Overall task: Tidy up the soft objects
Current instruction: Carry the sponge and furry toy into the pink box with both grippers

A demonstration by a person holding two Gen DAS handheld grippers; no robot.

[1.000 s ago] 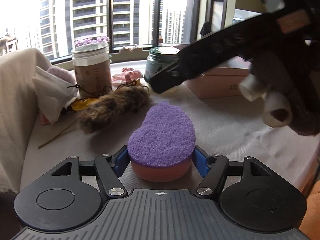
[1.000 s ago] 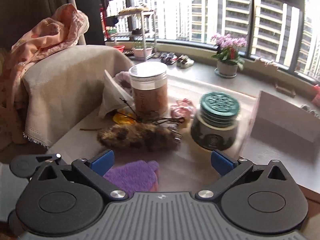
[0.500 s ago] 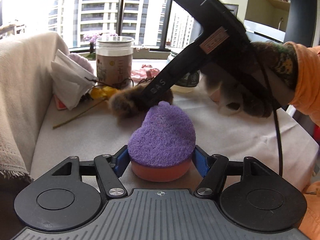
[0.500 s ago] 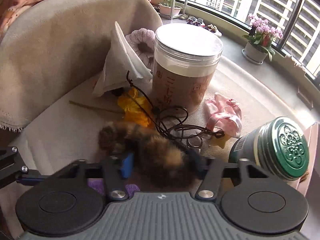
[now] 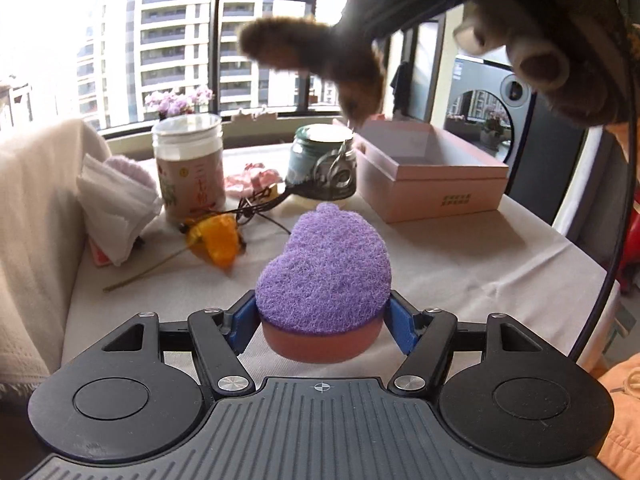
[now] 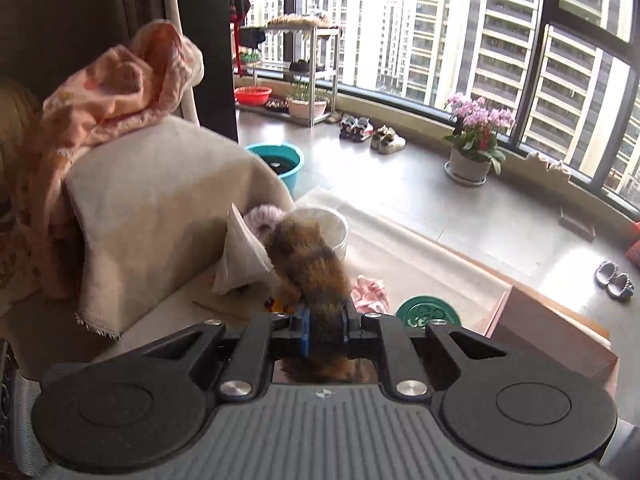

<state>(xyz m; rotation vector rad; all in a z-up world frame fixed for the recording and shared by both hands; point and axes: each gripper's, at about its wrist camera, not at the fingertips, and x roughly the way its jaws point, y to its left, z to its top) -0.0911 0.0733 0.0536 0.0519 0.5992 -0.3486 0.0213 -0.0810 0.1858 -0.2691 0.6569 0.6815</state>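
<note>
My right tongs (image 6: 325,330) are closing, blue pads pinching the furry brown tail (image 6: 310,268) across its middle; its long axis runs away from the camera, far end drooping toward the white-lidded jar (image 5: 189,168). From the left wrist view the tail hangs in the air above the worktop (image 5: 460,264), curved, tip pointing down over the green jar (image 5: 320,162). My left tongs (image 5: 322,322) grip the purple heart-shaped sponge (image 5: 324,268) at its wide end, point aimed forward. The open pink box (image 5: 432,176) sits near the worktop's right edge, bare cloth before it. My gloved right hand (image 5: 560,52) hovers high.
</note>
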